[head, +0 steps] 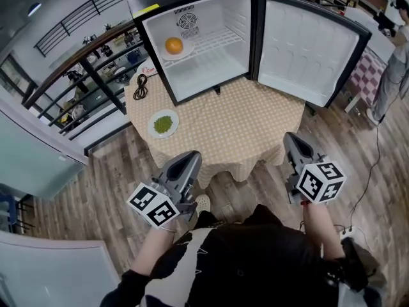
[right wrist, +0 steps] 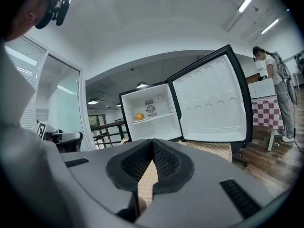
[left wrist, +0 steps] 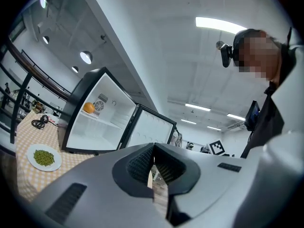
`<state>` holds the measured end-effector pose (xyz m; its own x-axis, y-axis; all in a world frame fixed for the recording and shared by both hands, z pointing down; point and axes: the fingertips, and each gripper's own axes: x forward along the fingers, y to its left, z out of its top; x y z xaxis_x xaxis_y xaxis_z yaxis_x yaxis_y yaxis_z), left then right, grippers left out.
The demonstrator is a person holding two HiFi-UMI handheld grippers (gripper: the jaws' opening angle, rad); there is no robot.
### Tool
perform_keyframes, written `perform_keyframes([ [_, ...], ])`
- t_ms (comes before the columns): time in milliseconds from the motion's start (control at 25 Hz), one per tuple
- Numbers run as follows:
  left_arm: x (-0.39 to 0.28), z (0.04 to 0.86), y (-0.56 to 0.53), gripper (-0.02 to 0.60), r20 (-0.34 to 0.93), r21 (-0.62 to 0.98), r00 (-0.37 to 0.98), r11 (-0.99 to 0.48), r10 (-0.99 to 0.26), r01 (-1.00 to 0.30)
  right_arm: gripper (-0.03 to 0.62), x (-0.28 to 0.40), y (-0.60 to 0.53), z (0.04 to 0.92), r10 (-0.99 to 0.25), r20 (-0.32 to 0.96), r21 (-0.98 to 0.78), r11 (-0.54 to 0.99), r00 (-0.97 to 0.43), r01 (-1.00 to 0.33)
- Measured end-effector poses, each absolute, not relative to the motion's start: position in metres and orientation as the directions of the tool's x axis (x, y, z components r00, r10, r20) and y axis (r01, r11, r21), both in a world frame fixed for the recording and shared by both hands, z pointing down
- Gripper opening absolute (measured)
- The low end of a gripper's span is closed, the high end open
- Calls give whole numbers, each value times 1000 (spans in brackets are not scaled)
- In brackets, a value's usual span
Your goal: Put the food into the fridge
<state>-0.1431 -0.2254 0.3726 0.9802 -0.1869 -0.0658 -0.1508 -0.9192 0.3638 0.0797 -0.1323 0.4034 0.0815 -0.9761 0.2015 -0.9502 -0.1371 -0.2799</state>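
A small black fridge (head: 192,8) stands open on the round table (head: 243,133), its door (head: 307,50) swung to the right. An orange (head: 174,45) sits on a white plate on the fridge's wire shelf; it also shows in the left gripper view (left wrist: 89,107) and the right gripper view (right wrist: 139,117). A white plate of green food (head: 163,124) lies on the table's left part, in front of the fridge (left wrist: 43,157). My left gripper (head: 192,158) and right gripper (head: 291,139) hang shut and empty at the table's near edge, well short of both plates.
A black cable (head: 140,87) lies coiled on the table left of the fridge. Railings and shelves with clutter (head: 96,75) run behind at the left. A person (head: 393,62) stands at the far right near a checkered table (head: 367,75). Wooden floor surrounds the table.
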Motion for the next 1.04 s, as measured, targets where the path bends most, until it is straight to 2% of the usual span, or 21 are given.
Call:
perform_keyframes([
  [1040, -154, 368, -217, 12, -98, 344, 972, -923, -215, -170, 14, 75, -123, 417, -974, 216, -283, -133, 72, -950],
])
